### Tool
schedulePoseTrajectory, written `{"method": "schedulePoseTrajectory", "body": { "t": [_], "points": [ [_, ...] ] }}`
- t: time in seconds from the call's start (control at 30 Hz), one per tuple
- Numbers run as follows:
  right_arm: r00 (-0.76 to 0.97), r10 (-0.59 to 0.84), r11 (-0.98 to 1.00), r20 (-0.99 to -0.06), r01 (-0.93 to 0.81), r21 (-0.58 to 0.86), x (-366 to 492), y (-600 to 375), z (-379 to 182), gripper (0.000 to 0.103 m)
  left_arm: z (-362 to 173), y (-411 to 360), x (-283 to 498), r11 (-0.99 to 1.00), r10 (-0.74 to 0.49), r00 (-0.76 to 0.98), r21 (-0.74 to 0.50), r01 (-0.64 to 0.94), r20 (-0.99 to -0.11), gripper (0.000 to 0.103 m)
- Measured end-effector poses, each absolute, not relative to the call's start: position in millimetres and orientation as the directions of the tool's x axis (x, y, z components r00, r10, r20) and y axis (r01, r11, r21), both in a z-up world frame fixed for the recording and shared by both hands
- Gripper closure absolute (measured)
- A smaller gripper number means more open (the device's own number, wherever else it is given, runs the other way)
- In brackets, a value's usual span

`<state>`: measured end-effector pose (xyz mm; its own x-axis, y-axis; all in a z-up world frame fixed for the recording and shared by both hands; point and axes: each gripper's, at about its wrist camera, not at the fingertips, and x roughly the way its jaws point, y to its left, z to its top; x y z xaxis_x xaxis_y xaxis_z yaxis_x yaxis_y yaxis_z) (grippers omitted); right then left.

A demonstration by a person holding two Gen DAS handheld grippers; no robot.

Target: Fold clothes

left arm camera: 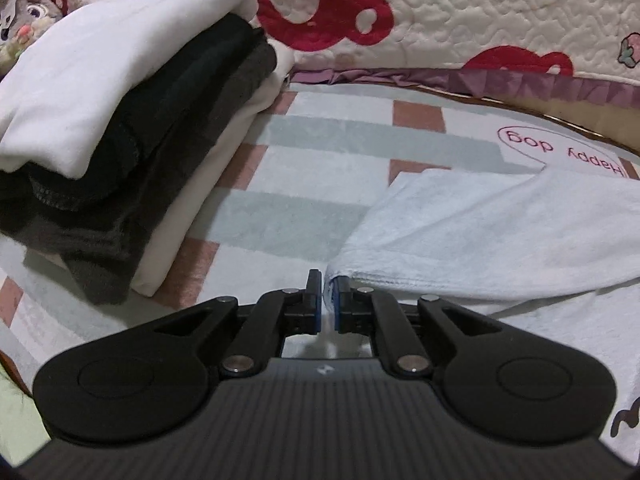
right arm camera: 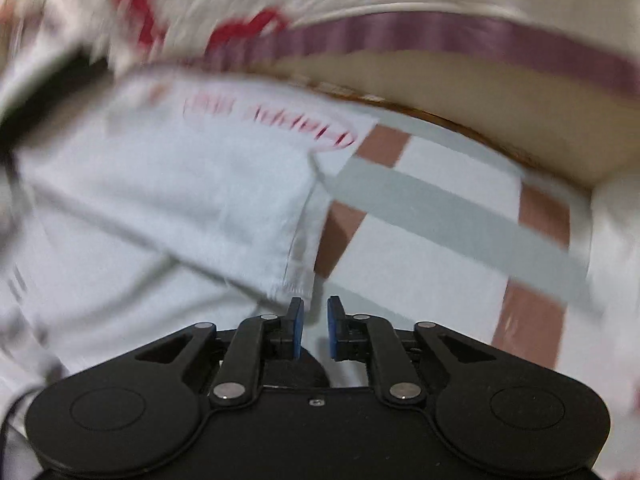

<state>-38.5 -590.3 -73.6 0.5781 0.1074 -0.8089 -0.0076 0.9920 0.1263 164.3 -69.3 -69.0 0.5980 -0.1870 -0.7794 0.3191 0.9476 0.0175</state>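
The white garment (left arm camera: 500, 232) hem is being pinched by the left gripper (left arm camera: 328, 292) for folding, while the right gripper (right arm camera: 315, 320) is being held with jaws released, nothing between them.

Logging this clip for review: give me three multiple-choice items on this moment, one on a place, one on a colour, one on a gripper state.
1. Where is the stack of folded clothes in the left wrist view?
A. left of the gripper
B. right of it
C. under it

2. What colour is the top piece of the stack?
A. black
B. white
C. red

3. How is the left gripper?
A. wide open
B. out of view
C. shut on the white garment

Answers: 1 A, the stack fills the left side. 2 B, a white piece lies over dark ones. 3 C, cloth is pinched between its pads.
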Motion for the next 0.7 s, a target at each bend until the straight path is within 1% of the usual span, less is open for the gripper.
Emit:
{"method": "schedulePoseTrajectory", "body": {
  "t": [0.07, 0.17, 0.27, 0.37, 0.43, 0.53, 0.6, 0.63, 0.7],
  "points": [
    [0.612, 0.116, 0.992, -0.782, -0.030, 0.123, -41, -587, -70, 0.084, -66, -71, 164, 0.936, -0.227, 0.576, -0.013, 0.352, -0.785, 0.096],
    [0.635, 0.102, 0.992, -0.765, -0.119, 0.033, -28, -569, -68, 0.084, -55, -75, 155, 0.917, -0.278, 0.586, -0.028, 0.399, -0.761, 0.095],
    [0.630, 0.061, 0.978, -0.774, -0.192, -0.079, -10, -553, -75, 0.084, -50, -87, 149, 0.890, -0.319, 0.608, -0.009, 0.456, -0.727, 0.095],
    [0.620, 0.058, 0.961, -0.782, -0.247, -0.125, -2, -547, -82, 0.084, -56, -109, 152, 0.854, -0.369, 0.593, -0.008, 0.521, -0.716, 0.095],
    [0.600, 0.056, 0.951, -0.798, -0.276, -0.141, 2, -544, -88, 0.083, -63, -125, 153, 0.826, -0.386, 0.584, 0.016, 0.564, -0.714, 0.095],
    [0.534, 0.094, 0.943, -0.840, -0.318, -0.097, 0, -546, -99, 0.079, -72, -142, 151, 0.794, -0.355, 0.600, 0.107, 0.598, -0.717, 0.095],
    [0.488, 0.121, 0.935, -0.865, -0.348, -0.066, -4, -546, -107, 0.079, -76, -136, 154, 0.821, -0.273, 0.585, 0.132, 0.556, -0.764, 0.093],
    [0.481, 0.123, 0.926, -0.868, -0.370, -0.073, -8, -544, -110, 0.078, -78, -130, 156, 0.840, -0.224, 0.570, 0.140, 0.525, -0.791, 0.091],
    [0.484, 0.115, 0.908, -0.868, -0.405, -0.105, -14, -540, -111, 0.084, -80, -117, 159, 0.872, -0.142, 0.535, 0.151, 0.466, -0.833, 0.089]
  ]
}}
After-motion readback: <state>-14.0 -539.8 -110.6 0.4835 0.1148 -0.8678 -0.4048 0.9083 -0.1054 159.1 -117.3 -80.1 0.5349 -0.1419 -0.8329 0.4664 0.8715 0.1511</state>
